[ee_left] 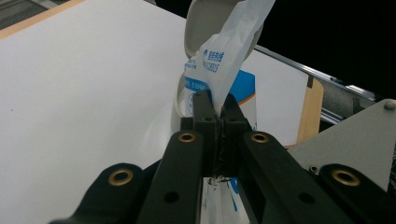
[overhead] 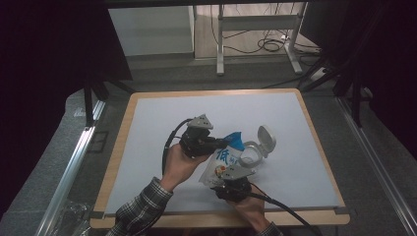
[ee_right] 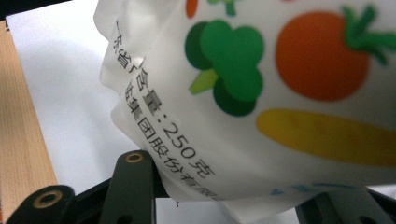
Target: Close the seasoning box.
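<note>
A white pouch (overhead: 222, 162) with blue print and a blue top hangs tilted over the middle of the table, held between both grippers. My left gripper (overhead: 216, 142) is shut on the pouch's upper edge; in the left gripper view its jaws (ee_left: 218, 116) pinch the thin film of the pouch (ee_left: 229, 51). My right gripper (overhead: 231, 173) grips the pouch's lower end, and the vegetable-printed pouch (ee_right: 261, 93) bulges between its widely spaced jaws (ee_right: 238, 200). A pale round container (overhead: 250, 156) with its flip lid (overhead: 266, 137) raised stands just right of the pouch's top.
A white mat (overhead: 172, 113) covers the wooden table (overhead: 118, 147). Metal rails (overhead: 74, 162) run along both sides. A desk frame and cables (overhead: 265, 44) stand on the floor beyond the far edge.
</note>
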Available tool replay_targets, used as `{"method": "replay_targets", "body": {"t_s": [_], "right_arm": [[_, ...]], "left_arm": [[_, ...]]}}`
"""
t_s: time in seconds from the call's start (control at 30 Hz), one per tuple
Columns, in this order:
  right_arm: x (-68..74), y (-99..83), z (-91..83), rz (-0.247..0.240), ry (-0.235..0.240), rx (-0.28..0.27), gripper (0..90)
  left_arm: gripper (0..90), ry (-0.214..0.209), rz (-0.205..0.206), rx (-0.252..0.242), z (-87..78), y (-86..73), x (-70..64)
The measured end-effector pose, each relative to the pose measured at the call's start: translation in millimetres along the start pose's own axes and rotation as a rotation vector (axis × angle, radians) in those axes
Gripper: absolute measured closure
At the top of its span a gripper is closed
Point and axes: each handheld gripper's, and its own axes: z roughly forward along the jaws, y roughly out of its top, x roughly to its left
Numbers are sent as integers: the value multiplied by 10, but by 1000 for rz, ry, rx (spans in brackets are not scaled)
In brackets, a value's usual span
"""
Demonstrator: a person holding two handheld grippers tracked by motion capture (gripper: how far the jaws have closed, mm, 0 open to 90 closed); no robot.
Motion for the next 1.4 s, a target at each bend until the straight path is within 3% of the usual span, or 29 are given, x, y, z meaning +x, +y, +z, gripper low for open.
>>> {"method": "replay_targets", "body": {"t_s": [0.87,1.4], "right_arm": [[-15,30,-53,17,29,-7,576],[-32,51,-74,26,63,-22,588]], "left_arm": [[886,-5,43,20,176,145,-39],[886,-8,46,35,286,221,-27]]}}
